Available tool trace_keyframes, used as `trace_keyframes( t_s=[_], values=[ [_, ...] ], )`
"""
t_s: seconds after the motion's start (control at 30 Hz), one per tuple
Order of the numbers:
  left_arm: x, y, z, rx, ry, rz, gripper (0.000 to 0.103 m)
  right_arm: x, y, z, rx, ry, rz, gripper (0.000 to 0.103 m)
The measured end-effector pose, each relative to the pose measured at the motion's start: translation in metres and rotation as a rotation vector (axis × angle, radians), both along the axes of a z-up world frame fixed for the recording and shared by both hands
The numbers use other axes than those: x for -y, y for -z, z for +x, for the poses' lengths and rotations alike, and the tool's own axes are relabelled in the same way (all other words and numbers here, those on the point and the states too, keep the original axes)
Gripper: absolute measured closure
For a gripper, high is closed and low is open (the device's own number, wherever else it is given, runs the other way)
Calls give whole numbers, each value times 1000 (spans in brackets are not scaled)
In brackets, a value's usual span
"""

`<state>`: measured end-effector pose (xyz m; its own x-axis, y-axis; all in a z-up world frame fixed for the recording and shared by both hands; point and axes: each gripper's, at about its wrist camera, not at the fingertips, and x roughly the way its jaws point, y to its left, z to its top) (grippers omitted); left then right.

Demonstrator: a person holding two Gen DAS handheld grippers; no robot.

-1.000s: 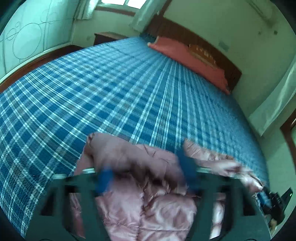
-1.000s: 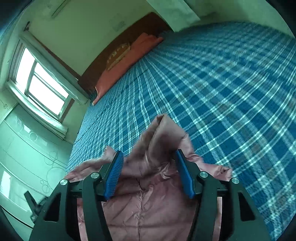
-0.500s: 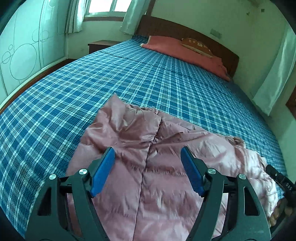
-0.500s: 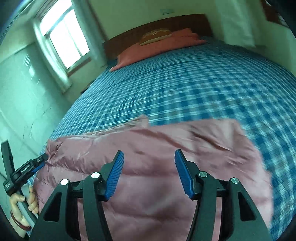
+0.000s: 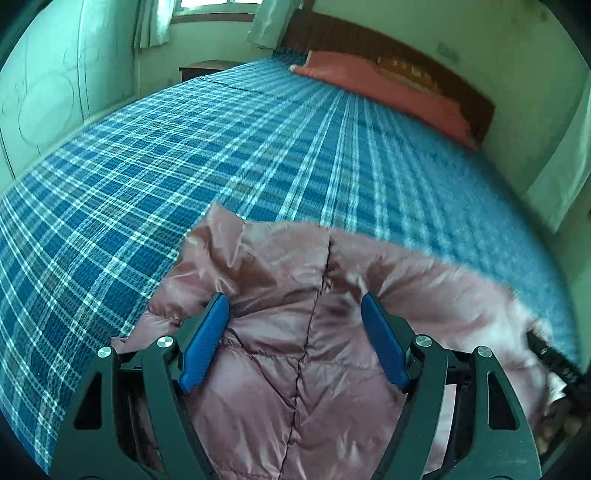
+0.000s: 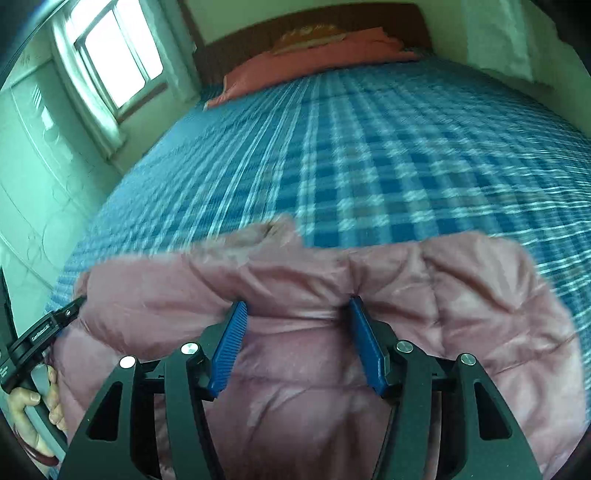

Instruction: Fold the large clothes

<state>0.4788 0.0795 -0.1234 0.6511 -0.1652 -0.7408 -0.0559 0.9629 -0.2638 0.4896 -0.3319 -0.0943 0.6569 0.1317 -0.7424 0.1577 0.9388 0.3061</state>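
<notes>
Nearest, left tongs [image 5: 291,299], blue pads [image 5: 205,343] well apart yet clenched on a thick puffy fold of the pink down jacket [image 5: 280,266], tips dented into the padding, seam between them

Likewise right tongs [image 6: 295,302], narrower, grasping a ridge of the same jacket, fabric creased at both pad tips

Just past both pairs of tongs, jacket spread flat on the near part of the bed [image 5: 155,155], upper edge rumpled, one pointed corner raised ahead and left of the left tongs

Far left of the right tongs, at the jacket's other end, left tongs again with a hand [image 6: 33,402] wrapped round the handle

Beyond the jacket, blue plaid bedcover [image 6: 388,155], bare up to the head end

Farthest ahead of the tongs, long salmon pillow [image 6: 303,62] with a small orange cushion [image 6: 310,33] on it, against a dark wooden headboard [image 5: 369,40]

Ahead and left of the right tongs, bright window [image 6: 118,62] with pale curtains
</notes>
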Motion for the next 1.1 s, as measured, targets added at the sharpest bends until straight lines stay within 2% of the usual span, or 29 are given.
trace_keyframes(
  t_s=[0.07, 0.13, 0.23, 0.3, 0.43, 0.57, 0.73, 0.83, 1.0, 1.1],
  values=[
    [-11, -2, 3, -2, -19, -27, 29, 22, -1, -3, -9, 61, -4, 46],
    [-18, 4, 11, -28, -44, -31, 29, 47, 11, -3, -68, 137, 9, 46],
    [-20, 20, 23, -76, -49, -49, 29, 66, 29, 0, -103, 144, 101, 46],
    [-15, 24, 26, -73, -38, -17, 26, 66, 30, 0, -98, 141, 90, 45],
    [-8, 22, 31, -78, -22, 17, 24, 67, 22, -8, -89, 142, 80, 45],
    [-27, 3, 18, -80, -32, -41, 24, 77, -5, -26, -54, 173, 63, 45],
    [-72, -16, -29, -70, -119, -129, 23, 101, -18, -89, -45, 191, 58, 45],
    [-97, -18, -76, -67, -173, -192, 24, 115, -19, -143, -35, 226, 94, 45],
    [-117, -14, -145, -68, -241, -230, 24, 122, -11, -211, -36, 258, 157, 45],
    [-122, -9, -185, -71, -287, -280, 24, 118, -3, -247, -27, 280, 210, 45]
  ],
)
